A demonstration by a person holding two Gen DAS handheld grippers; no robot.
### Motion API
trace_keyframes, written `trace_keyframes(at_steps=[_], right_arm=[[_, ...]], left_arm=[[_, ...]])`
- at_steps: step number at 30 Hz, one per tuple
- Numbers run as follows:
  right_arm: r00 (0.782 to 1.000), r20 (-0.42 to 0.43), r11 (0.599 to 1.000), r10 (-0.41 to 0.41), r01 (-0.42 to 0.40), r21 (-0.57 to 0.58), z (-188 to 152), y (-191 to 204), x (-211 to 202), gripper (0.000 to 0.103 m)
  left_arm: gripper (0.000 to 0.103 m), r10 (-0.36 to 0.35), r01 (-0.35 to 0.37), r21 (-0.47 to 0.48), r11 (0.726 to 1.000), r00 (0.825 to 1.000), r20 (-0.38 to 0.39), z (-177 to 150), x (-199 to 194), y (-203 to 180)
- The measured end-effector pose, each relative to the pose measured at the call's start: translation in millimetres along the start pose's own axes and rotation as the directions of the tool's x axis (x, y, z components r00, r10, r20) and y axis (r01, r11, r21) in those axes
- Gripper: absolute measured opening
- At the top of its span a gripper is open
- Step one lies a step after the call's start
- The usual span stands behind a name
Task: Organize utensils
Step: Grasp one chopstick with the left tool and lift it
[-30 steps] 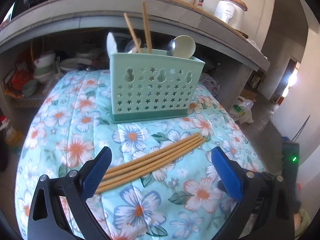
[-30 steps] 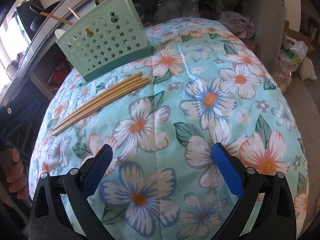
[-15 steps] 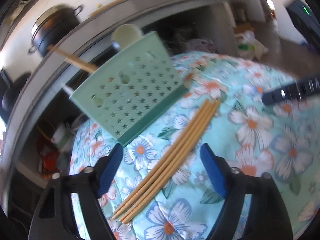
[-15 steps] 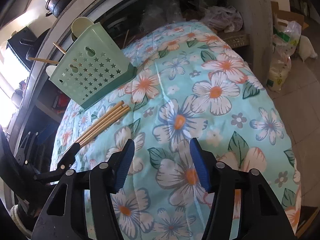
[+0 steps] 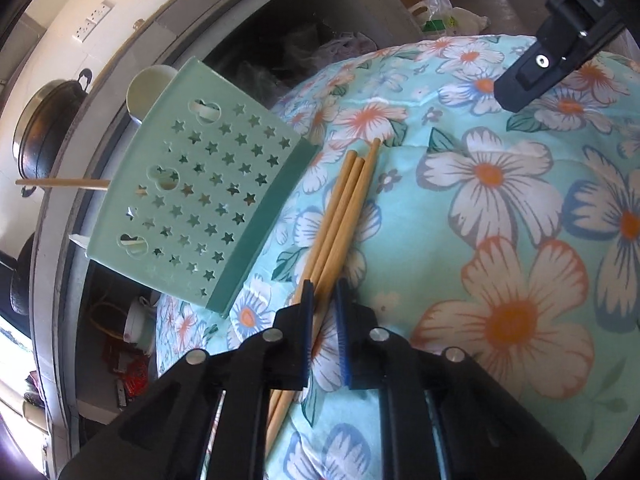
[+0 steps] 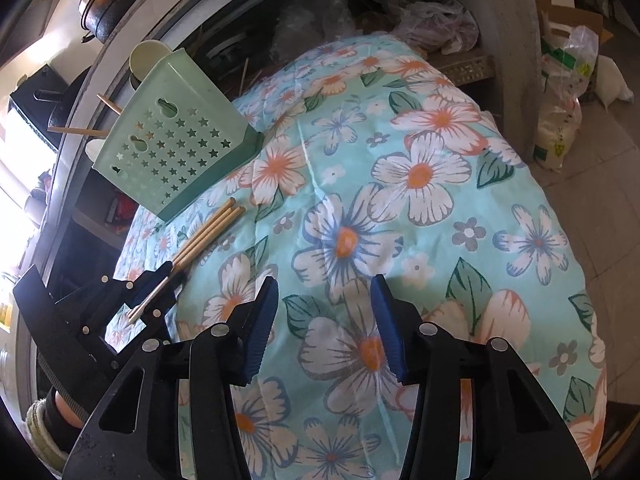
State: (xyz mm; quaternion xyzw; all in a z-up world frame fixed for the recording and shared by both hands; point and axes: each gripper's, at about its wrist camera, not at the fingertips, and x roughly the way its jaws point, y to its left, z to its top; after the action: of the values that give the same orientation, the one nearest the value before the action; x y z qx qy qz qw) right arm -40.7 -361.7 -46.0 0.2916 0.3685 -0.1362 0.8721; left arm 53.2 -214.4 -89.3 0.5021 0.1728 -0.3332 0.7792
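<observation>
The left hand-held gripper point(image 5: 321, 300) has swung in and clamped the chopsticks point(image 5: 344, 204) lying on the floral worktop point(image 5: 520, 240); right hand-held gripper point(image 6: 323, 320) hovers released. Holder point(image 5: 200, 196) seemingly carries a few utensils; these remain.

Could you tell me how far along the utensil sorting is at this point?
Done: the green holder already has a chopstick and a pale spoon poking out of its top. In hand: the left gripper is closed on the bundle of chopsticks lying on the floral cloth. Left: lift them into the holder. The right gripper is open and holds nothing.
</observation>
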Motion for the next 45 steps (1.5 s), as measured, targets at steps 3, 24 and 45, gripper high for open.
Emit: trace_keyframes(at_steps=[3,24,45], right_arm=[[1.0,-0.002,1.0,-0.001,0.001,0.005,0.2,0.2,0.8,0.044],[1.0,-0.014,1.0,0.003,-0.002,0.015,-0.1,-0.2,3.7,0.044],[0.999,-0.01,0.998,0.035,-0.034,0.055,0.3,-4.7,-2.3,0.043]], left_arm=[[0.01,-0.021,0.021,0.036,0.999,1.0,0.001,-1.4,-10.2,-4.3],[0.017,-0.317,0.318,-0.024,0.948,0.947,0.044,16.9,-36.7,-13.5],[0.013,-0.229,0.227,0.033,0.973,0.969,0.095,38.5,-32.6,-15.2]])
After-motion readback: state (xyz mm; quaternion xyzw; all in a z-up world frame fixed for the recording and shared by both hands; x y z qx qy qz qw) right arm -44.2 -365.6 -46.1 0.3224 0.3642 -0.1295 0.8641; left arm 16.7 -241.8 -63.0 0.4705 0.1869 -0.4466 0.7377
